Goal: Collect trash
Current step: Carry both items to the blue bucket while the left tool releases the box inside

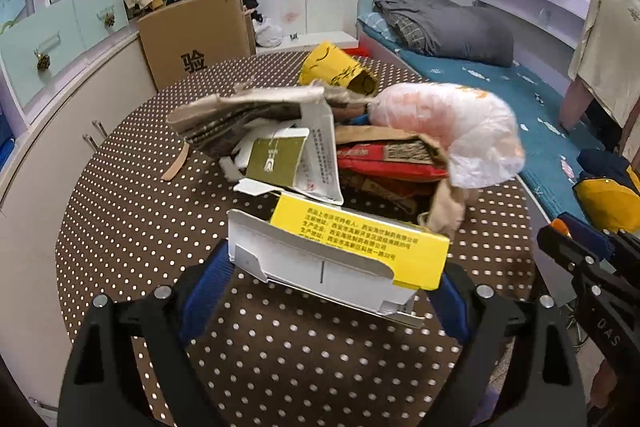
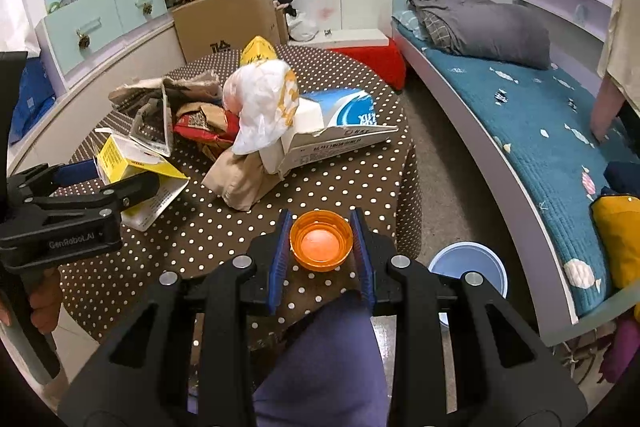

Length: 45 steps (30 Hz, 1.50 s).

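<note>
Right gripper (image 2: 321,247) pinches orange cap (image 2: 321,246) between blue pads, above the polka-dot table (image 2: 200,227) edge. Left gripper (image 1: 336,279) clamps the yellow-white carton (image 1: 340,255) across its width; carton's far end hidden. Behind: trash pile (image 1: 320,147), items overlapping, labels mostly unreadable. Blue bin (image 2: 472,267) half hidden by right finger.

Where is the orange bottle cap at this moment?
In the right wrist view the orange bottle cap sits low and central, clamped between the right gripper pads above the near edge of the polka-dot table.
</note>
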Tool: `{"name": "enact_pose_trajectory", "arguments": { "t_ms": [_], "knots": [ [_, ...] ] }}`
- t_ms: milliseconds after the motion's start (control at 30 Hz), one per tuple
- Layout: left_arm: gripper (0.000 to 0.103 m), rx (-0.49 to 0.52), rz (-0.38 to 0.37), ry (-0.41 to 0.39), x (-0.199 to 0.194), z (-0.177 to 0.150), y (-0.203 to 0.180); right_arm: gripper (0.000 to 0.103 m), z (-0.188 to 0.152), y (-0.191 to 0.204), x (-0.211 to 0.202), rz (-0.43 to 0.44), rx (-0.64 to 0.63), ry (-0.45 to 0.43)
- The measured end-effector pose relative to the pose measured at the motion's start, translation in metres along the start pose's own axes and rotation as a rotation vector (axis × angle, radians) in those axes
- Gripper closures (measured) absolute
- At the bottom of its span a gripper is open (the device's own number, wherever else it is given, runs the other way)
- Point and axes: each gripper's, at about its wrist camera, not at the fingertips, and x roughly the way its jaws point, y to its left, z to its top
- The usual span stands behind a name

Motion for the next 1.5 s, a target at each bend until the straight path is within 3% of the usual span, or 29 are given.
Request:
{"name": "enact_pose_trajectory", "arguments": {
  "t_ms": [367,833,1200,1500],
  "knots": [
    [0.015,0.066,-0.055,-0.071,-0.03,0.003,-0.039,0.073,-0.008,-0.026,-0.029,-0.038,0.045,-0.055],
    [0.015,0.215,-0.19,-0.111,-0.036,0.018,-0.127,0.073,-0.022,-0.084,-0.052,-0.137,0.158,-0.077],
    [0.015,0.339,-0.301,-0.058,-0.018,0.016,-0.209,0.073,-0.045,-0.144,-0.065,-0.251,0.281,-0.058],
    [0.015,0.425,-0.34,0.03,0.011,0.01,-0.266,0.073,-0.064,-0.193,-0.063,-0.322,0.373,0.005]
  ]
}}
